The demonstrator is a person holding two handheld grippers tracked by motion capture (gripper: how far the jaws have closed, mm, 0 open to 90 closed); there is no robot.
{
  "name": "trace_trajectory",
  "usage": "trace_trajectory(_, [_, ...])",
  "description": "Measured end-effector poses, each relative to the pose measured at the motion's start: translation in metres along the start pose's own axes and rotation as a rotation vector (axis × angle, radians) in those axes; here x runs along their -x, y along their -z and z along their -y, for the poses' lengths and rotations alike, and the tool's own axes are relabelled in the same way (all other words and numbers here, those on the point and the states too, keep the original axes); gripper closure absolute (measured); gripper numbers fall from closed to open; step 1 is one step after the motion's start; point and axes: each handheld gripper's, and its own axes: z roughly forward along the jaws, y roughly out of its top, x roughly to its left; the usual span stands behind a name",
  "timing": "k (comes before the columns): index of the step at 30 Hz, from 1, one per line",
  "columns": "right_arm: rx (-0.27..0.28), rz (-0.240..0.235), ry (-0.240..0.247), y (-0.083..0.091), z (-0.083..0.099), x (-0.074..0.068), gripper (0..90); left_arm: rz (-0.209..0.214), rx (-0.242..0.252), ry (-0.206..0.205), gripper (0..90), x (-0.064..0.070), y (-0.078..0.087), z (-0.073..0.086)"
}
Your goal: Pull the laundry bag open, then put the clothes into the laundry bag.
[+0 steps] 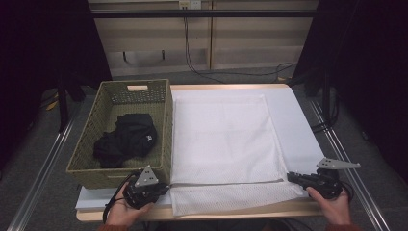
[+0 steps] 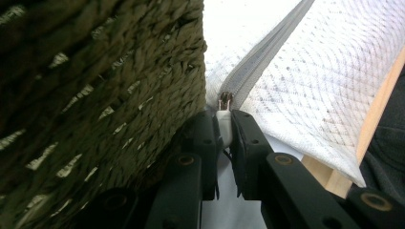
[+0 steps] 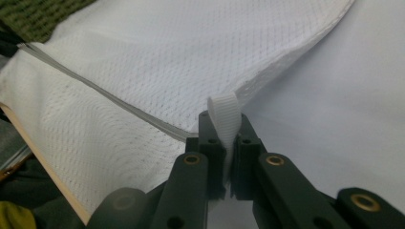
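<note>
A white mesh laundry bag [image 1: 223,139] lies flat on the table, its grey zipper [image 2: 260,59] running along the near edge. My left gripper [image 1: 161,189] sits at the bag's near left corner beside the basket and is shut on the white zipper pull [image 2: 224,126]. My right gripper [image 1: 292,177] is at the bag's near right corner, shut on a white webbing loop [image 3: 225,117] sewn to the bag [image 3: 181,62]. The bag's near flap hangs toward the table's front edge.
A woven olive basket [image 1: 166,130] stands at the left with black clothing [image 1: 126,139] inside it; its wall [image 2: 95,95] is right against my left gripper. A white sheet [image 1: 293,120] covers the wooden table [image 1: 226,87]. Floor rails run along both sides.
</note>
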Motion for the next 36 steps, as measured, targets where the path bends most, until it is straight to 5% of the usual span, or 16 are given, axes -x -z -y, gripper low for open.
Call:
trace_trajectory(10, [-0.078, 0.048, 0.012, -0.012, 0.007, -0.001, 77.4, 0.032, 0.035, 0.019, 80.4, 0.000, 0.000, 0.002])
trace_trajectory(19, [0.020, 0.071, 0.035, -0.001, 0.004, -0.004, 61.8, 0.029, 0.066, 0.045, 56.4, 0.006, 0.003, 0.000])
trace_trajectory(20, [0.044, 0.079, 0.044, 0.001, 0.002, -0.006, 57.2, 0.040, 0.094, 0.073, 55.3, 0.008, 0.004, 0.000])
trace_trajectory(24, [0.062, 0.055, 0.058, 0.002, 0.000, -0.010, 54.1, 0.029, 0.118, 0.081, 42.3, 0.014, 0.009, -0.001])
trace_trajectory(28, [0.093, 0.033, 0.069, 0.003, -0.005, -0.015, 47.3, 0.026, 0.199, 0.107, 32.0, 0.021, 0.020, 0.001])
trace_trajectory(36, [0.081, -0.023, 0.107, -0.008, -0.017, -0.029, 47.8, -0.005, 0.271, 0.115, 24.8, 0.027, 0.032, 0.006])
